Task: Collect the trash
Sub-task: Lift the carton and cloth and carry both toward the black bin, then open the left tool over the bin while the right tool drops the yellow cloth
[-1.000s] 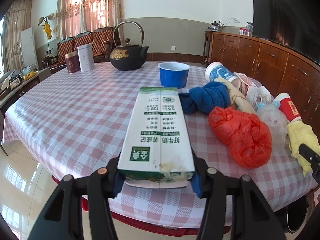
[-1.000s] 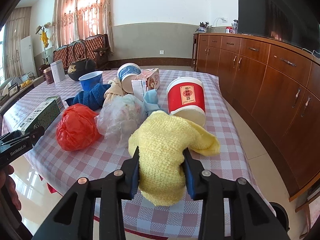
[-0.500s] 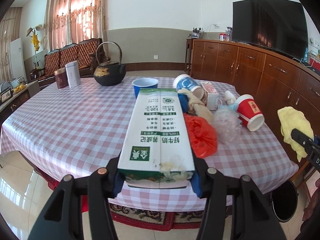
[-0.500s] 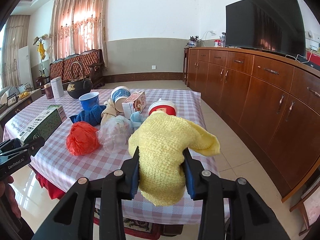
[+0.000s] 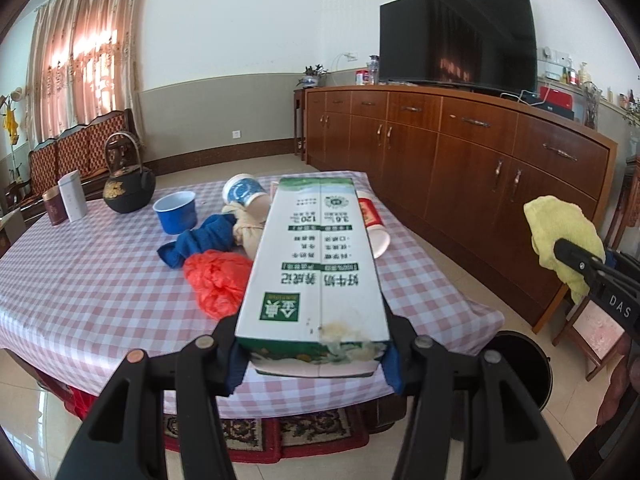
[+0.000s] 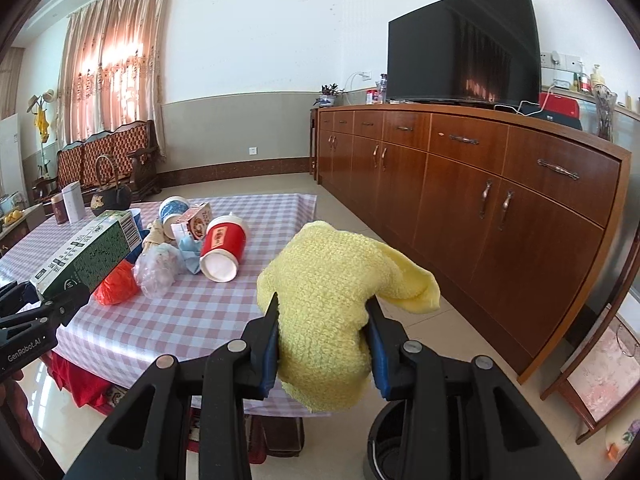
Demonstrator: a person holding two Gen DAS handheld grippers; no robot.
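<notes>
Yellow cloth (image 6: 324, 320) is sitting clamped in the right gripper (image 6: 322, 340), nearer the black bin (image 6: 390, 448) directly below; the left gripper (image 5: 312, 354) is clamping the milk carton (image 5: 316, 256) lengthwise, pointing away, bin lower right.

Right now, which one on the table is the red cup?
Find the pink checked table and the trash heap on it. The red paper cup lies tipped at the heap's right end, white opening toward you, beside the clear plastic bag; it alone carries a yellow label.

Green-and-white carton (image 5: 316, 264) clamped lengthwise in air, yellow cloth (image 6: 332, 308) clamped, drooping, red bag (image 5: 218, 280) and cups (image 6: 222, 246) on table
</notes>
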